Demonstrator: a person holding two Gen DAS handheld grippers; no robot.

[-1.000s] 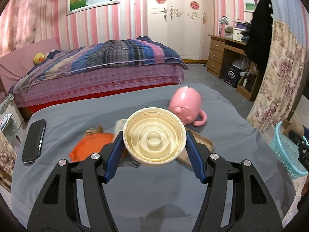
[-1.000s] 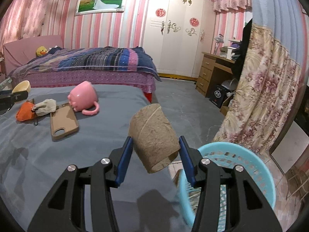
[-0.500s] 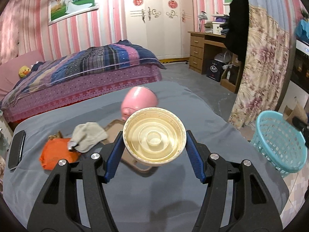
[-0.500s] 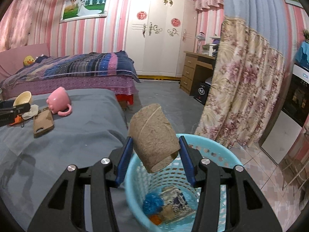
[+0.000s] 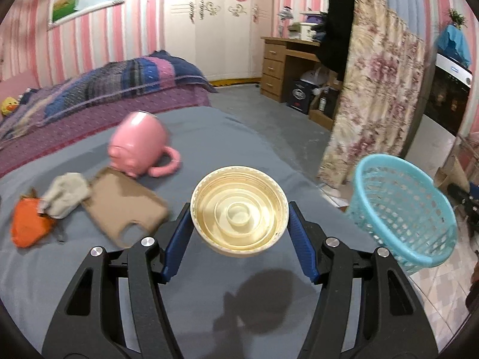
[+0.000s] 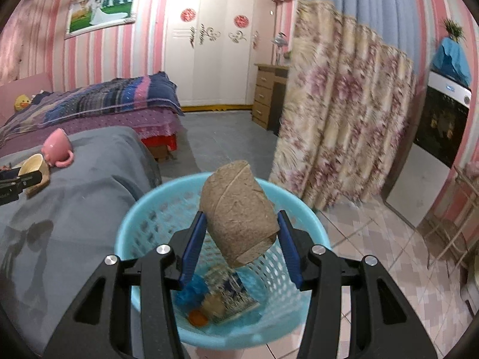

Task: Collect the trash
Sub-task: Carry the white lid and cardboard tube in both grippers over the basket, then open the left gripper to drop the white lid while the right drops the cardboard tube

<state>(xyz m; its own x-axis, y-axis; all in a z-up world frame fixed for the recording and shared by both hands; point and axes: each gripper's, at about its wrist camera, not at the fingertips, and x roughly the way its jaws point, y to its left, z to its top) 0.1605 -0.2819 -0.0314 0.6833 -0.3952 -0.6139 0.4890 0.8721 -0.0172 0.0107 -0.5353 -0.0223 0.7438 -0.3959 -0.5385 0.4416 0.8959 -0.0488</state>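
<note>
My left gripper [image 5: 239,224] is shut on a cream plastic bowl-shaped cup [image 5: 239,211], held above the grey bed cover [image 5: 209,137]. The light blue basket [image 5: 401,209] stands to its right, off the bed's edge. My right gripper [image 6: 239,239] is shut on a brown cardboard roll [image 6: 238,212], held right over the open basket [image 6: 143,209]. Inside the basket lie a blue crumpled scrap [image 6: 191,291], a printed packet [image 6: 236,293] and an orange bit [image 6: 197,317]. The left gripper with the cup [image 6: 33,164] shows at the far left of the right wrist view.
On the bed lie a pink mug [image 5: 140,146] on its side, a tan phone case [image 5: 125,206], a beige cloth [image 5: 64,194] and an orange item [image 5: 28,227]. A floral curtain [image 6: 344,137] hangs right of the basket. Tiled floor [image 6: 389,254] surrounds it.
Both grippers have swung to the right. The right one went from above the bed edge to over the basket with the roll. The left one carried the cup closer to the basket.
</note>
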